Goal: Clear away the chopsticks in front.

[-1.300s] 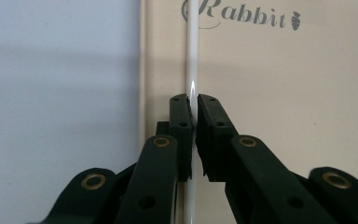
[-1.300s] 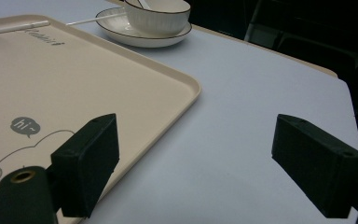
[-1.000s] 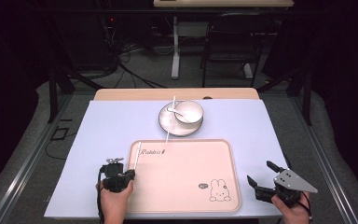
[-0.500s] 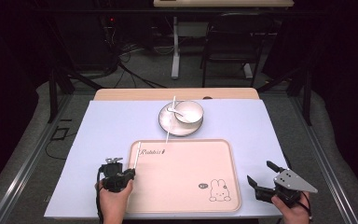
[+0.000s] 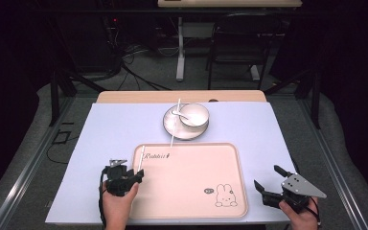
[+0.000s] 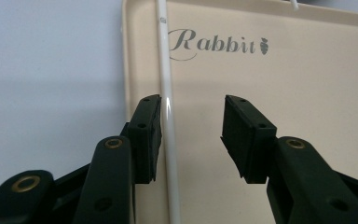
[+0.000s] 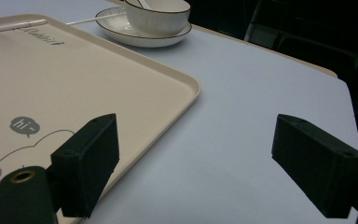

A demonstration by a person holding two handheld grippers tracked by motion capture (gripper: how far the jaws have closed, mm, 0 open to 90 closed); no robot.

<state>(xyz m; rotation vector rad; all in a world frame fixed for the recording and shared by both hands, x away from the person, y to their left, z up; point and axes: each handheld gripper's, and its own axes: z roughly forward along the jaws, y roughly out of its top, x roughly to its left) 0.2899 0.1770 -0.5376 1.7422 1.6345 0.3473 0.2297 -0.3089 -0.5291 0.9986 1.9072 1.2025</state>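
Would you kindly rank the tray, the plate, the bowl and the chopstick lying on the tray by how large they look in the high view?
Largest to smallest:
1. tray
2. plate
3. bowl
4. chopstick, long but very thin; its near end is hidden behind the left gripper, so its place is unsure.

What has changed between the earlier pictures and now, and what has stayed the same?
The left gripper has just been opening its jaws; the chopstick it had clamped now lies loose on the tray, against one pad. Both hands, the right gripper, the bowl and the plate kept their places.
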